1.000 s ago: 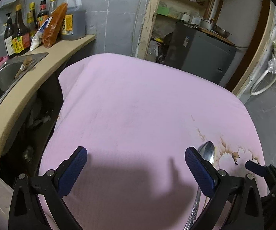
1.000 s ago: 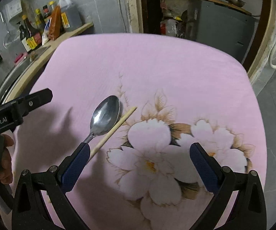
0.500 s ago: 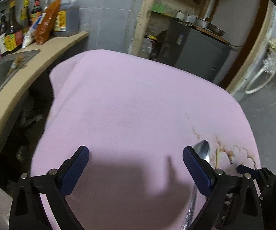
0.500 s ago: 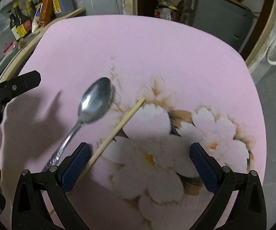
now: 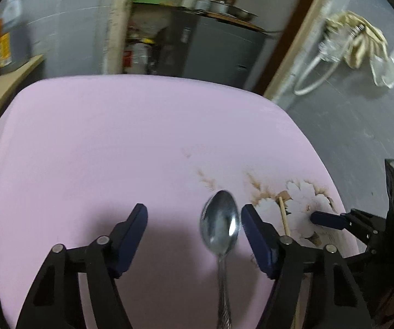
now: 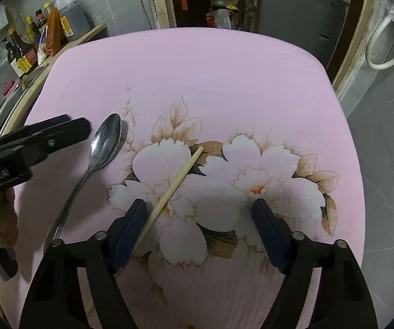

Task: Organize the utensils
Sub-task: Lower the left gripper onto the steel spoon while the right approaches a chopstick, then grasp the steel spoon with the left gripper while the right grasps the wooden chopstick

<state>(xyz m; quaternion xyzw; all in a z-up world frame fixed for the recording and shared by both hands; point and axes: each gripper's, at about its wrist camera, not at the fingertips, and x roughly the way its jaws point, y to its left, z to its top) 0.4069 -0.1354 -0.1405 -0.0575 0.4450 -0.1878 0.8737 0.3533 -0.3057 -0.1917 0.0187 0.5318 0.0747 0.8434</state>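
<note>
A metal spoon (image 5: 220, 222) lies on the pink flowered tablecloth (image 5: 101, 142). Its bowl sits between the fingers of my left gripper (image 5: 194, 213), close to the right finger. The jaws are closing and the pads do not press on the spoon. Right of it lies a single wooden chopstick (image 5: 283, 215). In the right wrist view the chopstick (image 6: 177, 181) runs slantwise between the fingers of my right gripper (image 6: 199, 208), just inside the left finger. These jaws are closing too, with no pad on the stick. The spoon (image 6: 106, 144) lies left of it, beside a finger (image 6: 60, 134) of my left gripper.
A wooden counter with sauce bottles (image 6: 46, 35) runs along the table's left side. Behind the table stand a grey cabinet (image 6: 293, 8) and a doorway. A white hose (image 6: 383, 44) hangs on the right wall. A person's hand (image 6: 2, 219) holds the left tool.
My left gripper swung right, so the spoon's bowl now lies between its jaws. My right gripper shifted until the chopstick came inside its left finger. Both pairs of jaws have narrowed.
</note>
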